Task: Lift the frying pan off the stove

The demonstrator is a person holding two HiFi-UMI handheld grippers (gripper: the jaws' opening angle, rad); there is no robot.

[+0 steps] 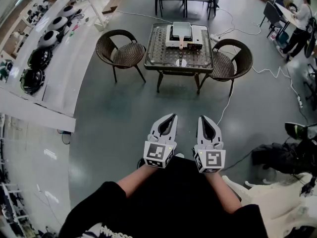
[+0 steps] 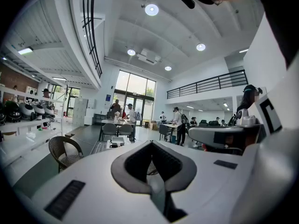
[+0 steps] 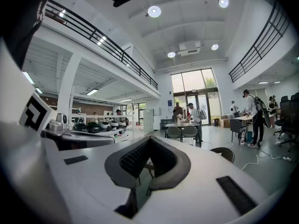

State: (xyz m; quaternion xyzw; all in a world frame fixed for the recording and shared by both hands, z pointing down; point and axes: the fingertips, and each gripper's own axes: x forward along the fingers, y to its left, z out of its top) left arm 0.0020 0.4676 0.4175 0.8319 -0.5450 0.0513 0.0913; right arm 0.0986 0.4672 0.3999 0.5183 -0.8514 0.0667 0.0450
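Step in hand: approach, grasp not yet begun. Person stands well back from the table (image 1: 154, 53), which sits far-centre w/ a wicker chair left (image 1: 119, 51) and another right (image 1: 230, 58). The stove (image 1: 195, 39) is a pale unit at the table's far side; the frying pan (image 1: 182, 29) seems to sit on top, handle pointing toward the near edge, but it's too small to be sure. Left claw (image 1: 173, 116) and right claw (image 1: 202, 117) are held near the body, side by side, both w/ jaws together and nothing between them. Next move, prob.: walk up to the table, open one claw, line it up w/ the handle. Only container is the pan; can't tell if anything's in it.
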